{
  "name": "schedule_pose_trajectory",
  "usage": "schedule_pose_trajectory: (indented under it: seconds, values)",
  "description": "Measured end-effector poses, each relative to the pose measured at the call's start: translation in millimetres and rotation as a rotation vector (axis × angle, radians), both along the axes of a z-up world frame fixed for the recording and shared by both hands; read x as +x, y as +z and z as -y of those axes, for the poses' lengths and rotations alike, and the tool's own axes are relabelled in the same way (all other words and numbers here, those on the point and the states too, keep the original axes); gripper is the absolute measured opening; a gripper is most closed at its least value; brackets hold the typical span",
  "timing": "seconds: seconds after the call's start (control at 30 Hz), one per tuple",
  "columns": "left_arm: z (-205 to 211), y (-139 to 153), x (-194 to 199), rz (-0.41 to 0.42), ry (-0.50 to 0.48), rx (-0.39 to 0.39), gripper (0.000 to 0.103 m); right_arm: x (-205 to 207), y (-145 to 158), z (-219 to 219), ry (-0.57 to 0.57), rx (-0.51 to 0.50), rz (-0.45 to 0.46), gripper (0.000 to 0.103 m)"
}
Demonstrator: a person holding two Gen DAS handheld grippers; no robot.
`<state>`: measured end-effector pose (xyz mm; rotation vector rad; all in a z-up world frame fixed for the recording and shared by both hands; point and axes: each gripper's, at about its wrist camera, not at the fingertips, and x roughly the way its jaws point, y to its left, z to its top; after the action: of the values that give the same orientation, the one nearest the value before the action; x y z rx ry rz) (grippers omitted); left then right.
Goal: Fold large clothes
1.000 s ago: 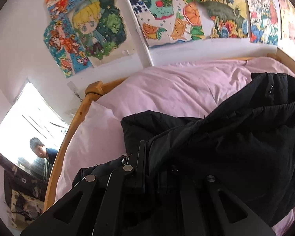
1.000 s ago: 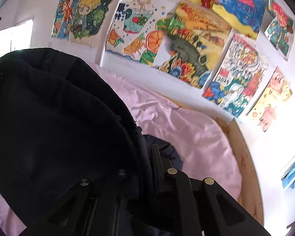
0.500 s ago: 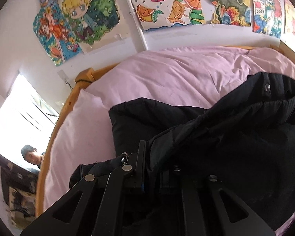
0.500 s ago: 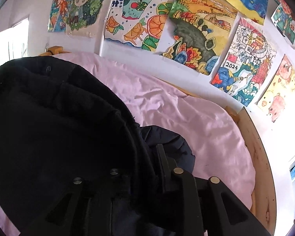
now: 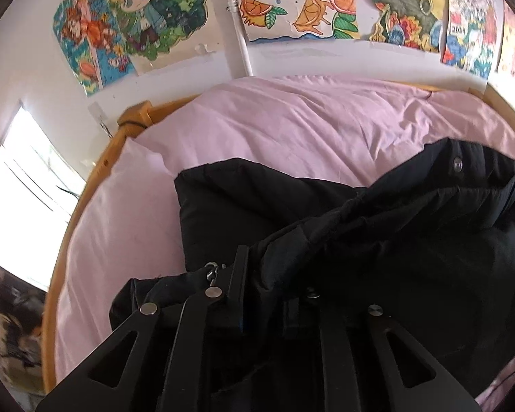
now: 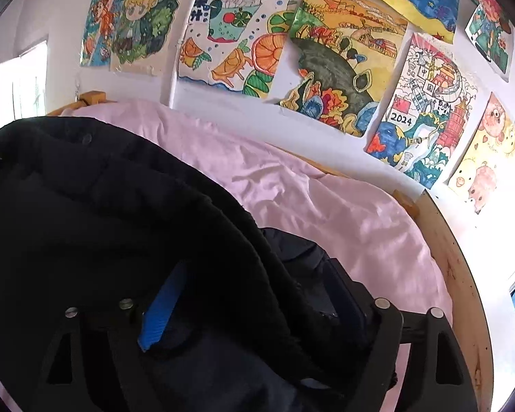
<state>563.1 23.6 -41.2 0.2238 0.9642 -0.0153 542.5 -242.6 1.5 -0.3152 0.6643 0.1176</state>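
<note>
The black padded jacket (image 5: 412, 240) lies on the pink bedsheet (image 5: 292, 127) of a wooden-framed bed (image 5: 86, 185), with a folded layer raised over its lower layer. In the left wrist view the lower layer lies flat on the sheet toward the left, and a snap button (image 5: 457, 163) shows on the raised edge at upper right.

Left tongs (image 5: 274, 274): the jaws stand close together with a bunched fold of jacket fabric between them. They have just been opening slightly. The fabric hides the pads, so contact cannot be confirmed.

Right tongs (image 6: 254, 295): the jaws have just been opening and now stand wide apart. The blue pad (image 6: 161, 309) of one finger is exposed and clear of the cloth. The edge of the jacket (image 6: 103, 213) drapes loosely between the two fingers, released.

A dark inner layer of the jacket protrudes just beyond the right tongs onto the bedsheet (image 6: 343, 213).

Background: coloured drawings (image 6: 343, 68) are taped to the white wall behind the bed. A bright window (image 5: 20, 185) is at the left.
</note>
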Motion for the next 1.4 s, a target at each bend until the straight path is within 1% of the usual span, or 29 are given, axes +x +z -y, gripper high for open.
schedule_pose_trajectory:
  seconds: [0.03, 0.07, 0.1, 0.13, 0.17, 0.2, 0.3, 0.4, 0.43, 0.5, 0.57, 0.6, 0.67, 0.73, 0.77, 0.83, 0.9, 0.97, 1.03, 1.1, 1.13, 1.2, 1.23, 1.3, 1.4]
  values:
    - [-3, 2, -2, 0.001, -0.002, -0.023, 0.025, -2, 1, 0, 0.008, 0.005, 0.007, 0.087]
    - [-5, 3, -3, 0.005, -0.006, -0.044, 0.032, -4, 2, 1, 0.020, 0.014, 0.020, 0.089]
    - [-9, 6, -5, 0.015, -0.014, -0.082, 0.042, -6, 4, 1, 0.026, 0.016, 0.029, 0.093]
    - [-12, 9, -7, 0.024, -0.020, -0.116, 0.047, -10, 6, 1, 0.031, 0.022, 0.052, 0.095]
    - [-14, 11, -8, 0.028, -0.020, -0.137, 0.047, -14, 8, 2, 0.034, 0.028, 0.071, 0.100]
    - [-15, 13, -8, 0.028, -0.018, -0.145, 0.047, -17, 11, 4, 0.037, 0.035, 0.087, 0.101]
    - [-14, 15, -8, 0.034, -0.006, -0.131, 0.047, -25, 16, 11, 0.026, 0.050, 0.126, 0.103]
    - [-18, 20, -11, 0.060, 0.004, -0.148, 0.049, -29, 19, 25, -0.018, 0.058, 0.153, 0.103]
    - [-21, 23, -12, 0.073, 0.012, -0.156, 0.055, -30, 19, 29, -0.032, 0.064, 0.154, 0.103]
    - [-33, 35, -14, 0.113, 0.021, -0.223, 0.058, -28, 17, 42, -0.063, 0.087, 0.138, 0.103]
    - [-45, 48, -15, 0.154, 0.044, -0.274, 0.061, -25, 12, 54, -0.101, 0.106, 0.112, 0.103]
    - [-50, 53, -16, 0.170, 0.059, -0.278, 0.064, -24, 10, 59, -0.114, 0.120, 0.100, 0.103]
    - [-57, 57, -16, 0.183, 0.068, -0.268, 0.065, -22, 5, 69, -0.138, 0.159, 0.067, 0.103]
    - [-65, 52, -15, 0.175, 0.068, -0.245, 0.066, -20, 1, 78, -0.149, 0.207, 0.035, 0.103]
    - [-70, 44, -14, 0.160, 0.078, -0.229, 0.066, -20, 0, 81, -0.146, 0.233, 0.027, 0.103]
    - [-78, 31, -13, 0.130, 0.096, -0.230, 0.066, -18, -1, 89, -0.128, 0.298, 0.013, 0.103]
    - [-86, 17, -9, 0.094, 0.122, -0.232, 0.066, -16, -2, 92, -0.122, 0.319, 0.004, 0.103]
    - [-92, 12, -6, 0.093, 0.148, -0.226, 0.066, -10, -4, 94, -0.125, 0.331, -0.009, 0.103]
    - [-97, 9, -2, 0.093, 0.178, -0.227, 0.066, -3, -8, 96, -0.132, 0.342, -0.027, 0.090]
    - [-95, 6, 3, 0.106, 0.191, -0.212, 0.065, 4, -11, 97, -0.131, 0.349, -0.044, 0.072]
    - [-95, 5, 4, 0.112, 0.185, -0.209, 0.050, 6, -12, 96, -0.131, 0.343, -0.045, 0.066]
    - [-89, -1, 9, 0.102, 0.157, -0.198, 0.031, 11, -15, 91, -0.131, 0.309, -0.048, 0.036]
    - [-86, -4, 11, 0.097, 0.157, -0.180, 0.026, 13, -16, 89, -0.137, 0.298, -0.046, 0.035]
    - [-81, -9, 13, 0.108, 0.151, -0.140, 0.020, 17, -18, 89, -0.142, 0.285, -0.040, 0.028]
    - [-74, -17, 17, 0.111, 0.140, -0.075, 0.019, 25, -27, 89, -0.168, 0.252, -0.063, 0.024]
